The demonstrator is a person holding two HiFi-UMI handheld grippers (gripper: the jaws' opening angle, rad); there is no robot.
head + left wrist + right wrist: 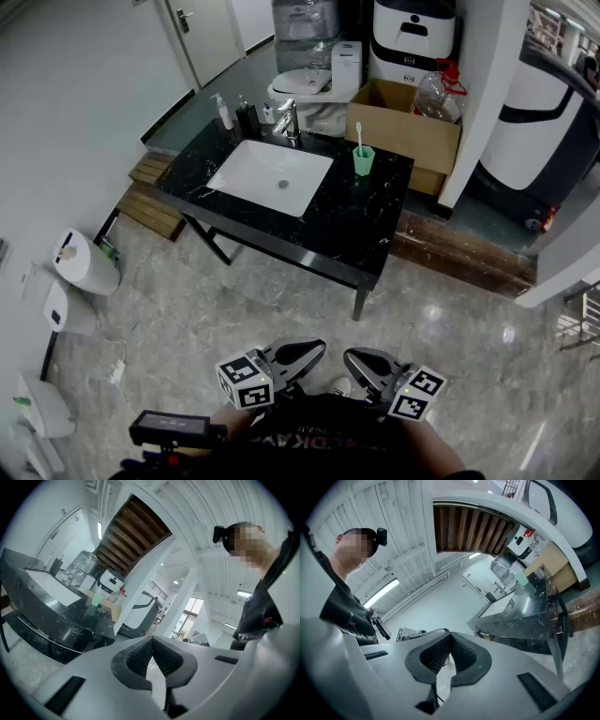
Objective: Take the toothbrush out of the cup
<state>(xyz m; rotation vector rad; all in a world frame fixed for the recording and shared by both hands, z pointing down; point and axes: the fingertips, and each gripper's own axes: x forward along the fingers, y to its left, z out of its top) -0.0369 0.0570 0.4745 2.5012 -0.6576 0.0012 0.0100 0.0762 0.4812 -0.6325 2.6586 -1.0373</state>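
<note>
Far ahead of both jaws, on black marble counter (361, 230): slim white toothbrush (358, 137) upright in translucent green plastic cup (363, 161). Left gripper (152, 641), right gripper (449, 637): jaws pressed together, nothing between.

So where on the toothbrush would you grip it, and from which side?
Probably the bare stretch of the toothbrush above the rim of the green cup, coming from above. It stands nearly upright, and the cup's wall covers its lower part.

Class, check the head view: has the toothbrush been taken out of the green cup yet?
No, the toothbrush stands in the green cup on the black counter, right of the sink.
</note>
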